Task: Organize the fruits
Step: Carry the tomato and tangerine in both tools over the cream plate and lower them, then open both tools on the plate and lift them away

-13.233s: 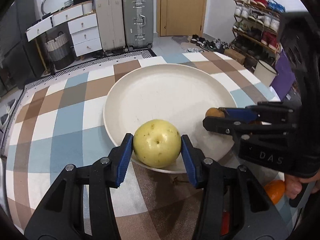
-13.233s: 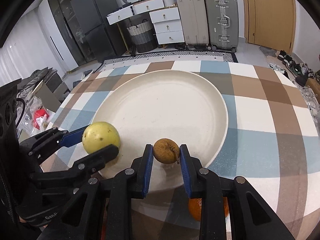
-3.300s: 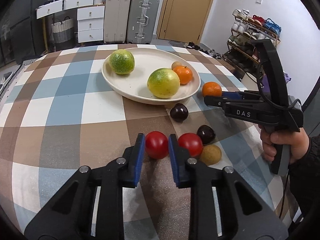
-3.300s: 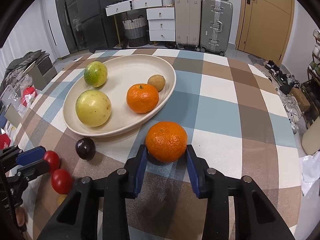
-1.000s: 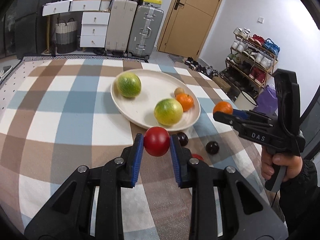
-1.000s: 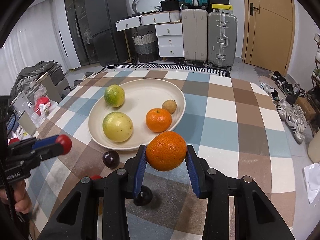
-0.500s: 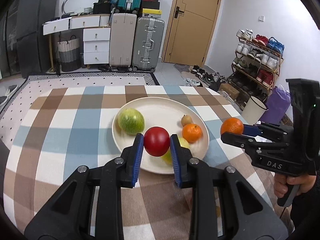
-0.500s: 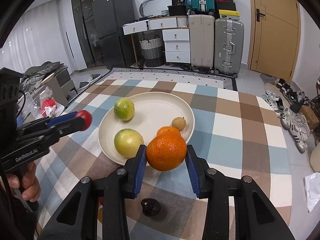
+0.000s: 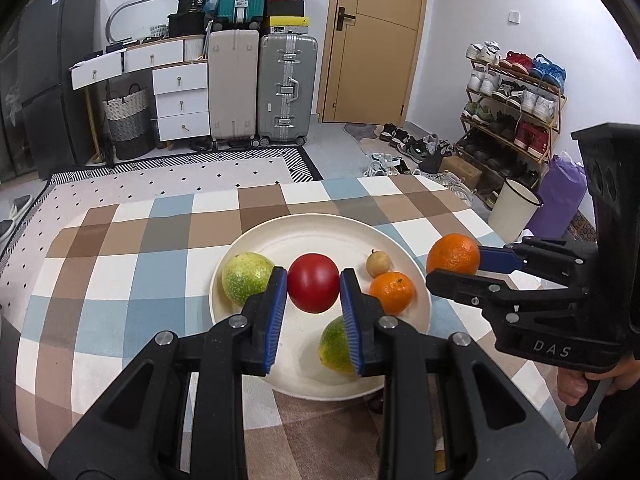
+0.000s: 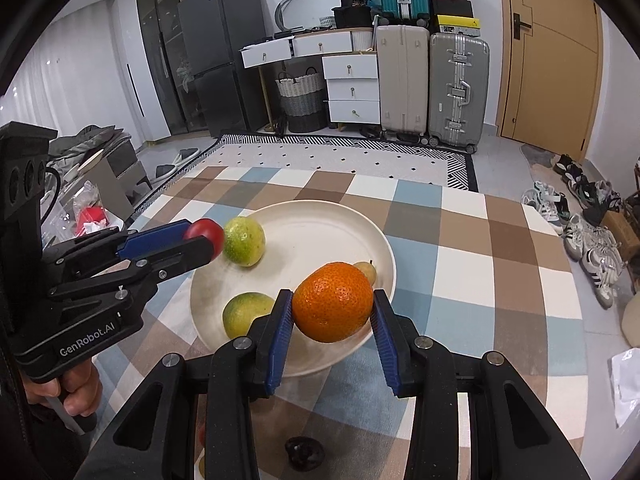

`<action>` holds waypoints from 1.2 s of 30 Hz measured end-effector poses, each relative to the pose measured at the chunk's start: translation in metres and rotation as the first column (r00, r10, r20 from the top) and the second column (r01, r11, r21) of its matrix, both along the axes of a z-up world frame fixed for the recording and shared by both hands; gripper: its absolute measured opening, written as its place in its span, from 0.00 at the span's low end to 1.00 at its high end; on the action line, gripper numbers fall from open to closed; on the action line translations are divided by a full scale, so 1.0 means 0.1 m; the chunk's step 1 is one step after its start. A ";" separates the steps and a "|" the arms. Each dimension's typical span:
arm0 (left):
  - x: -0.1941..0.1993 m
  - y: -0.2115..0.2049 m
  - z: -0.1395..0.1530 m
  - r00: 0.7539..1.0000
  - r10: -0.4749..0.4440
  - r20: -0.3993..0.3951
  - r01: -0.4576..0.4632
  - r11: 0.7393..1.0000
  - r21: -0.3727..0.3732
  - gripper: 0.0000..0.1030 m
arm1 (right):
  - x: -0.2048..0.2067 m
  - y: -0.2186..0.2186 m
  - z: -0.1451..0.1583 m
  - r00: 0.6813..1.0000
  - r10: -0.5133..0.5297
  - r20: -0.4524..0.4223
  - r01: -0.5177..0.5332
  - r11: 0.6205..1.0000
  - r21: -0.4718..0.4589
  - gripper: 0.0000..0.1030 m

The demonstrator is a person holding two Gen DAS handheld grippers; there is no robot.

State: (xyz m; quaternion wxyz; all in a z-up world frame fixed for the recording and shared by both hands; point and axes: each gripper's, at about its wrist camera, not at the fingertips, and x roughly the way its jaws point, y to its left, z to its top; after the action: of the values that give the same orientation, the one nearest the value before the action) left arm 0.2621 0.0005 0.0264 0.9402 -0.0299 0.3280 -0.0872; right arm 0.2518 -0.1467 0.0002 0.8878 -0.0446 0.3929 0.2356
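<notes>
Fruit-carrying step: my left gripper (image 9: pixel 313 288) clamps a red tomato (image 9: pixel 313 288) above the cream plate (image 9: pixel 304 228); my right gripper (image 10: pixel 331 307) clamps an orange (image 10: pixel 331 307) over its near rim. Next, I'd lower both into bare spots and release.

Both wrist views look down along their fingers (image 9: pixel 276 312) at one plate (image 9: pixel 320 226).

Left gripper (image 9: pixel 313 284) clamped on tomato (image 9: pixel 313 288), angled downward; right gripper (image 10: pixel 332 309) alongside, clamped on orange (image 10: pixel 332 307), hand (image 9: pixel 584 383) gripping handle.
</notes>
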 end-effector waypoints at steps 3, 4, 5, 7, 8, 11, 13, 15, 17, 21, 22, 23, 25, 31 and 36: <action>0.05 0.05 -0.05 1.000 0.008 -0.006 -0.008 1.000 0.007 0.23 | 0.07 0.05 -0.02 1.000 -0.001 -0.007 0.001 1.000 -0.004 0.38; 0.08 0.09 -0.07 1.000 0.013 -0.011 -0.013 1.000 0.001 0.23 | 0.09 0.07 -0.04 1.000 0.001 -0.009 -0.001 1.000 -0.006 0.38; 0.10 0.12 -0.10 1.000 0.021 -0.021 -0.021 1.000 -0.009 0.23 | 0.11 0.10 -0.05 1.000 0.001 -0.012 -0.001 1.000 -0.009 0.38; 0.15 0.18 -0.17 0.999 0.034 -0.040 -0.035 0.999 -0.025 0.23 | 0.15 0.16 -0.10 1.000 0.002 -0.020 -0.003 1.000 -0.014 0.38; 0.17 0.20 -0.21 0.998 0.040 -0.051 -0.042 0.999 -0.024 0.23 | 0.16 0.18 -0.12 1.000 0.006 -0.026 -0.006 1.000 -0.016 0.38; 0.22 0.23 -0.28 0.997 0.051 -0.066 -0.052 0.999 -0.015 0.23 | 0.21 0.27 -0.22 0.999 0.010 -0.041 -0.011 1.000 -0.029 0.38; 0.24 0.24 -0.31 0.996 0.052 -0.077 -0.053 0.999 -0.011 0.23 | 0.24 0.32 -0.28 0.999 0.013 -0.051 -0.014 0.999 -0.030 0.38; 0.26 0.24 -0.34 0.995 0.058 -0.081 -0.058 0.998 -0.002 0.24 | 0.26 0.37 -0.32 0.998 0.017 -0.057 -0.019 0.999 -0.040 0.38; 0.28 0.25 -0.38 0.994 0.063 -0.089 -0.063 0.998 0.006 0.24 | 0.28 0.40 -0.33 0.999 0.017 -0.047 -0.019 0.999 -0.047 0.38; 0.29 0.24 -0.41 0.993 0.064 -0.097 -0.063 0.998 0.011 0.24 | 0.33 0.42 -0.33 0.999 0.011 -0.051 -0.013 0.999 -0.043 0.38; 0.29 0.24 -0.41 0.993 0.064 -0.095 -0.062 0.998 0.015 0.24 | 0.34 0.43 -0.33 0.999 0.013 -0.052 -0.015 0.999 -0.047 0.38; 0.28 0.23 -0.40 0.994 0.063 -0.094 -0.061 0.998 0.016 0.24 | 0.34 0.44 -0.34 0.998 0.017 -0.053 -0.020 0.998 -0.052 0.38; 0.28 0.23 -0.39 0.994 0.066 -0.091 -0.065 0.998 0.017 0.24 | 0.34 0.45 -0.33 0.999 0.018 -0.048 -0.020 0.998 -0.058 0.38; 0.26 0.23 -0.37 0.994 0.065 -0.093 -0.064 0.998 0.013 0.24 | 0.32 0.42 -0.24 1.000 0.006 -0.018 -0.007 0.998 -0.059 0.49; 0.22 0.23 -0.30 0.993 0.076 -0.091 -0.075 0.997 0.016 0.41 | 0.26 0.35 -0.14 1.000 -0.009 0.006 0.010 0.998 -0.060 0.62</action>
State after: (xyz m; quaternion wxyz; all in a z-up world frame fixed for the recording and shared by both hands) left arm 0.2838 0.0235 -0.0038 0.9270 -0.0402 0.3699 -0.0482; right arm 0.2776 -0.1118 -0.0135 0.8883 -0.0699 0.3973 0.2194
